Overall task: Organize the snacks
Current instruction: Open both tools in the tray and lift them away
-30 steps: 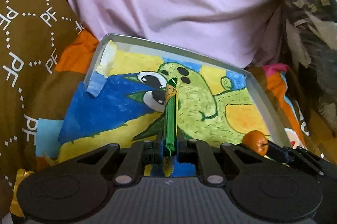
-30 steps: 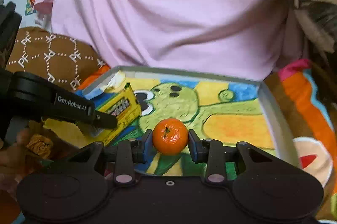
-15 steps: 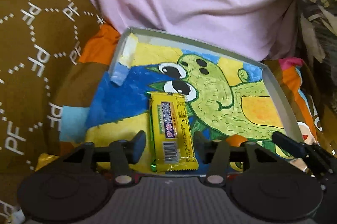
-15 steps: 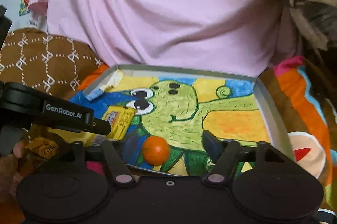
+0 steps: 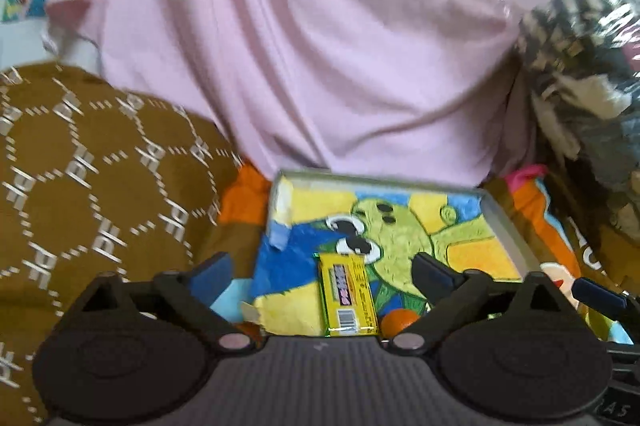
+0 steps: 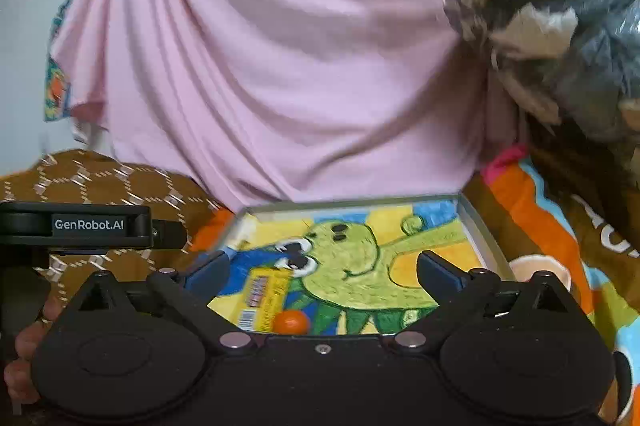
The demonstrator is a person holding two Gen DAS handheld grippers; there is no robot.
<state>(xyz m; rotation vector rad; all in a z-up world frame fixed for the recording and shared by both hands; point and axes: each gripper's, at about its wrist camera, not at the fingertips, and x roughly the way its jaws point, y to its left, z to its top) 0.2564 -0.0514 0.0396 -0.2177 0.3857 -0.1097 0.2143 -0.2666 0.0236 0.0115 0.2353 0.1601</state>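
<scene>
Left gripper (image 5: 323,272) and right gripper (image 6: 323,270) both spread wide, holding nothing — each above the near edge of the tray (image 6: 480,238). Yellow snack bar (image 5: 347,296) lies flat on the tray's cartoon lining, the orange (image 6: 291,322) just beside its near end.

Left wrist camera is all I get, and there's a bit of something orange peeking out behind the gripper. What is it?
Observer: A small whole orange, lying in the painted tray right beside the yellow snack bar.
Operator: Is the other gripper holding anything?
Observer: No. The right gripper is open, with nothing between its fingers.
Operator: Who's holding my gripper?
Observer: A bare hand shows below the left gripper, whose side reads GenRobot.AI.
</scene>
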